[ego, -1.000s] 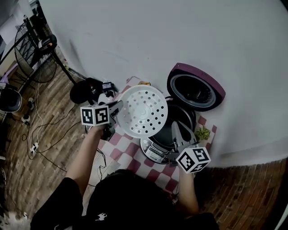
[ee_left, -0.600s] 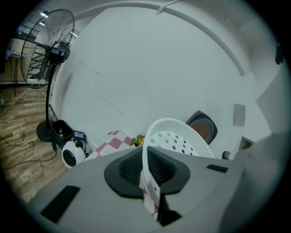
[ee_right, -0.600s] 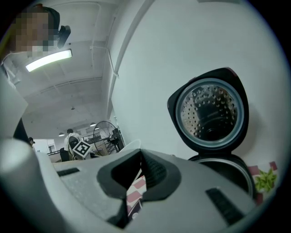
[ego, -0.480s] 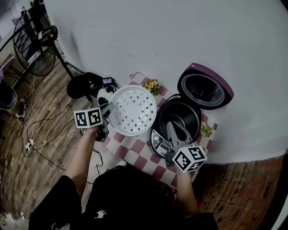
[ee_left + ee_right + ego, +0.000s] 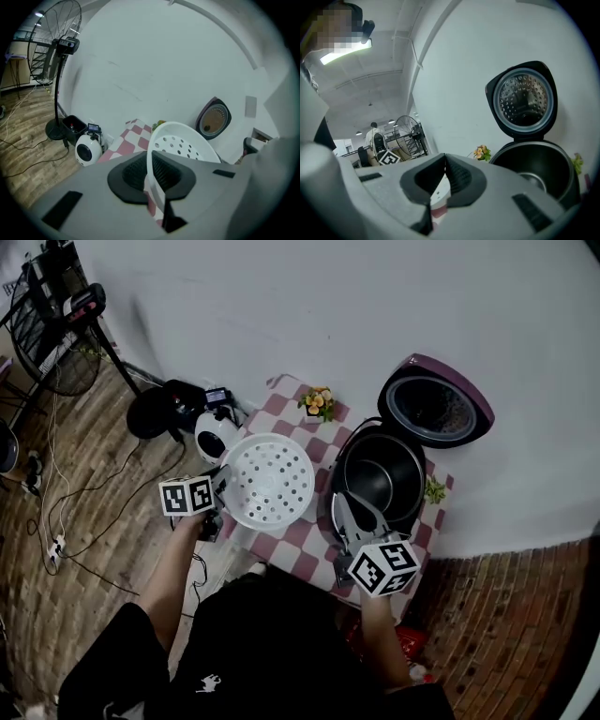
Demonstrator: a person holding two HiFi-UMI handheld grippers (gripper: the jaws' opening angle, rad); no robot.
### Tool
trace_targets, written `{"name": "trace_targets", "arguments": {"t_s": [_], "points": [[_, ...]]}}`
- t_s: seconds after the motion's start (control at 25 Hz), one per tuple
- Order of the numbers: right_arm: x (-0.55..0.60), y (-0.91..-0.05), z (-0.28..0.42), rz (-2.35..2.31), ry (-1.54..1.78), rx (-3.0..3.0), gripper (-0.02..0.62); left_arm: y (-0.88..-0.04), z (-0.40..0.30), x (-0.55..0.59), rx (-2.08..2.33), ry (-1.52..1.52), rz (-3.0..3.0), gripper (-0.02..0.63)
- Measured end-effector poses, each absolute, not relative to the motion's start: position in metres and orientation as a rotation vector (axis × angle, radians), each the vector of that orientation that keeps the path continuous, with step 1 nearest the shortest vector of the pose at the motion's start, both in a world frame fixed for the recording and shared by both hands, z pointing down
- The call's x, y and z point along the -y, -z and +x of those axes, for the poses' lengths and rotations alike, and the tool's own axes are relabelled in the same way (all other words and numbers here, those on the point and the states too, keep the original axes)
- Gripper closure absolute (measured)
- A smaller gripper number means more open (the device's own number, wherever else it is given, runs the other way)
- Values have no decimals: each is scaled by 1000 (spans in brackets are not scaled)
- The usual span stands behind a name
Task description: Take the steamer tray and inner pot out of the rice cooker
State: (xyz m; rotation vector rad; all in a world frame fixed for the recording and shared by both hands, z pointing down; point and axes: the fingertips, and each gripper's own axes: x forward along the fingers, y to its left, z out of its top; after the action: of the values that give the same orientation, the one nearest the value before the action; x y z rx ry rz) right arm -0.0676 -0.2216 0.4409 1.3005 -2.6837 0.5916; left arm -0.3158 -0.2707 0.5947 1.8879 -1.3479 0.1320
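Halfway through the rice cooker job here. My left gripper is pinching the rim of the white round perforated plastic steamer tray, pads clamped either side of the thin edge. The tray is out of the cooker, over the red and white checked cloth just left of it. From the head view I can't tell if it's touching the cloth or hanging a bit above.

The purple-lidded rice cooker has its lid flipped right up. The dark metal inner pot is sitting inside with nothing on top of it. My right gripper is pressed together on nothing, parked at the cooker's front edge and pointing at the pot.

I'd call this the put-down step for the tray. Next move as I see it: get the tray flat on the cloth, clear of the little pot of yellow flowers at the back, then let go with the left. After that the right has to spread its jaws before it can bite the pot's rim. That thin metal rim looks slippery, so probably a straight-up lift to keep it off the cooker wall
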Motion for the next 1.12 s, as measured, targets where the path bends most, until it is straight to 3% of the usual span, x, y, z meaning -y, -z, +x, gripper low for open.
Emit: {"name": "trace_targets", "arguments": {"t_s": [1.12], "points": [[177, -577, -110, 1129, -717, 2262, 592, -704, -300, 221, 1367, -265, 1766, 580]]}}
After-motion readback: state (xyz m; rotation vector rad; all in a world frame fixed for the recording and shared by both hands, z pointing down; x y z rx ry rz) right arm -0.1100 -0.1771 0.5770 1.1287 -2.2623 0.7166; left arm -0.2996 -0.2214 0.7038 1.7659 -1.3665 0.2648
